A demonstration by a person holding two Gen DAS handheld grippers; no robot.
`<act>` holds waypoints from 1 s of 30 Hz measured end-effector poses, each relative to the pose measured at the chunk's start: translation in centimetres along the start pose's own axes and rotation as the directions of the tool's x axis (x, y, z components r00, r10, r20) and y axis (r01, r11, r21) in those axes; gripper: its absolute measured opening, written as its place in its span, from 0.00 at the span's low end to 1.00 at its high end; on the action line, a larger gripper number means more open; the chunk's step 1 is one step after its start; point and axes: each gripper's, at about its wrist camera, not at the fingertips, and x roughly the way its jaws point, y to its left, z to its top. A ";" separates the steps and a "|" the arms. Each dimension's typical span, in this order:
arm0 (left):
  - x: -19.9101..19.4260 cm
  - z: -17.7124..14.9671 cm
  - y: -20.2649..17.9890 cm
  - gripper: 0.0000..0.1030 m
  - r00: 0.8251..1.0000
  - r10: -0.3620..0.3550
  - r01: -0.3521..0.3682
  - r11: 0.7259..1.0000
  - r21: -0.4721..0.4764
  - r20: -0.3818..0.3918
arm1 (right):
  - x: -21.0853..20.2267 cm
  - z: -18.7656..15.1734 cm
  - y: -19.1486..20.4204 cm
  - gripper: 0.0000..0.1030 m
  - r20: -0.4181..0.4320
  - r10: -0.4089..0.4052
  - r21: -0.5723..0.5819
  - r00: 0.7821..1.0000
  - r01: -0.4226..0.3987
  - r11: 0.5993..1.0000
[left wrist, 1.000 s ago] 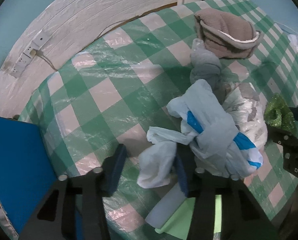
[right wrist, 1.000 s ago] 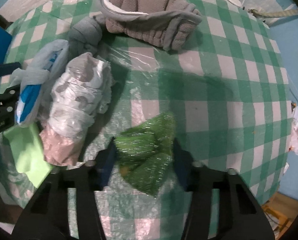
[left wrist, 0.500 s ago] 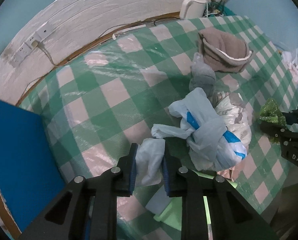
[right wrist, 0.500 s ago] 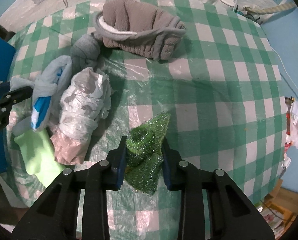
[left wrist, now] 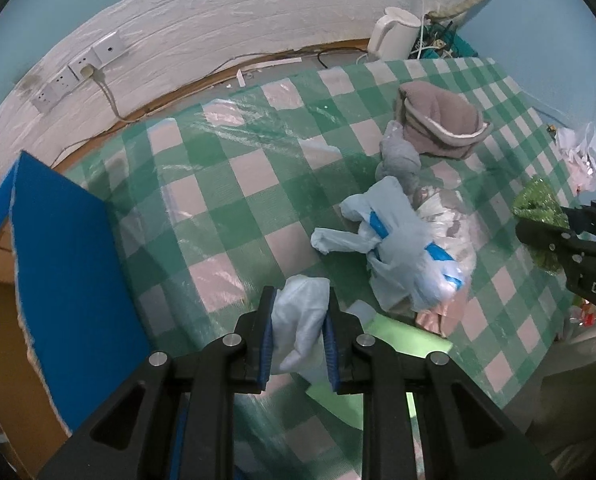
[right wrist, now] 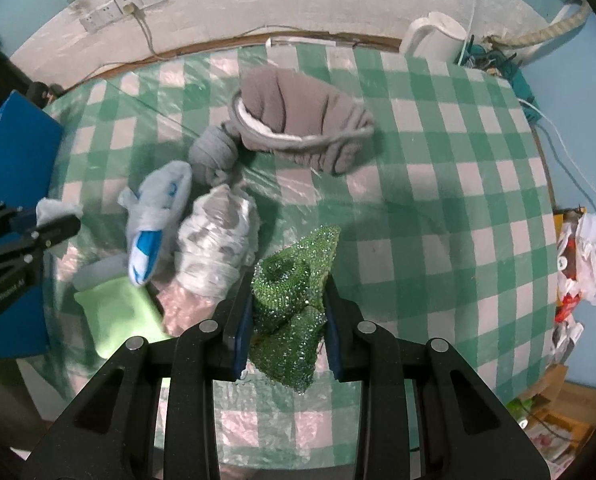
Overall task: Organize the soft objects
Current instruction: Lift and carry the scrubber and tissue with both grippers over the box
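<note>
left gripper point(left wrist: 298, 336) pinches a pale blue plastic bag point(left wrist: 299, 326); right gripper point(right wrist: 288, 332) is clamped on a green glitter sponge point(right wrist: 294, 300), both above the checked tablecloth point(right wrist: 437, 208). judged light, limp, crushable (bag slippery): grip bunched middles.

Right tongs point(right wrist: 288, 322) at six o'clock clamped on a glittery green mesh scrubber point(right wrist: 292, 304), green-and-white checked tabletop point(right wrist: 437, 200), crumpled grey fleece garment point(right wrist: 301, 124) at twelve o'clock, left tongs point(right wrist: 48, 226) at nine o'clock pinching pale blue cloth point(right wrist: 52, 210)
</note>
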 end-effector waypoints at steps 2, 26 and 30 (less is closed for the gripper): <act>-0.7 -0.2 0.1 0.21 1.000 0.015 -0.015 1.000 -0.007 0.023 | -0.4 0.3 0.5 0.28 0.016 -0.006 -0.006 1.000 0.006 1.000; -9.2 -3.9 4.1 0.21 0.988 0.066 -0.049 0.992 -0.120 0.141 | -5.5 0.7 6.0 0.28 0.163 0.061 -0.119 0.985 -0.041 0.992; -10.1 -4.5 5.1 0.21 0.985 0.075 -0.052 0.988 -0.145 0.154 | -6.3 0.8 7.4 0.28 0.176 0.078 -0.143 0.981 -0.053 0.988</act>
